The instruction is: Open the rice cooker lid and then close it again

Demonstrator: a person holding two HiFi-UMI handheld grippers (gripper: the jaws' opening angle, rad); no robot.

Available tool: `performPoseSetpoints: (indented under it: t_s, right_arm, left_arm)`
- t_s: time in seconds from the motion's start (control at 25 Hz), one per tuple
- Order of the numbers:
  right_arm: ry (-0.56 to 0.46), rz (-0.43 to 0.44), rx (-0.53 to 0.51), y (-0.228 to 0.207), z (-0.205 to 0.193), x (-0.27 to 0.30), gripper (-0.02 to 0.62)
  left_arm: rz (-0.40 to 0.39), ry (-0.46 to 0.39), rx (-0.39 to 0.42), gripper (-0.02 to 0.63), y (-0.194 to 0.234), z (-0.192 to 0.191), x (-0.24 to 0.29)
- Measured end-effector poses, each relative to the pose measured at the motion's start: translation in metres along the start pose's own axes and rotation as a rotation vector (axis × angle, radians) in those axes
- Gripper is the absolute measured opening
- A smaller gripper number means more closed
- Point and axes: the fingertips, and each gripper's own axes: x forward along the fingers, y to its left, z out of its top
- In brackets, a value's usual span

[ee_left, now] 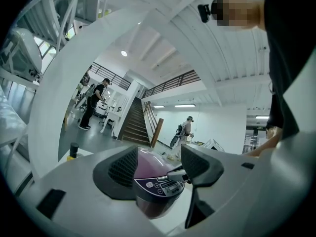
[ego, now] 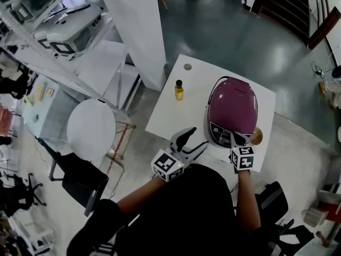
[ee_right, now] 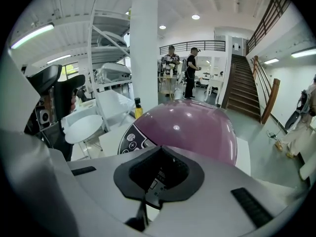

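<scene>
Nearest, the left gripper (ego: 196,138) hangs over the near edge of the white table (ego: 165,116), jaws spread wide, holding nothing. Beside it the right gripper (ego: 233,137), jaws closed together and empty, points at the front panel of the glossy purple rice cooker (ego: 226,128), perhaps touching it. Its lid (ego: 236,100) is down, and it sits by the table's right edge.
</scene>
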Motion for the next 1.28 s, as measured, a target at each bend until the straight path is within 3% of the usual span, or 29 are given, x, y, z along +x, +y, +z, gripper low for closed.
performPoseSetpoints:
  t_s: [0.36, 1.28]
  right_arm:
    - [-0.044, -0.071, -0.025, 0.0, -0.002, 0.0, 0.0]
    - [-0.055, -0.082, 0.044, -0.001, -0.005, 0.004, 0.0]
  left_arm:
    - [0.023, 0.0, -0.025, 0.253, 0.003, -0.006, -0.011]
    - [0.016, -0.003, -0.042, 0.253, -0.011, -0.009, -0.025]
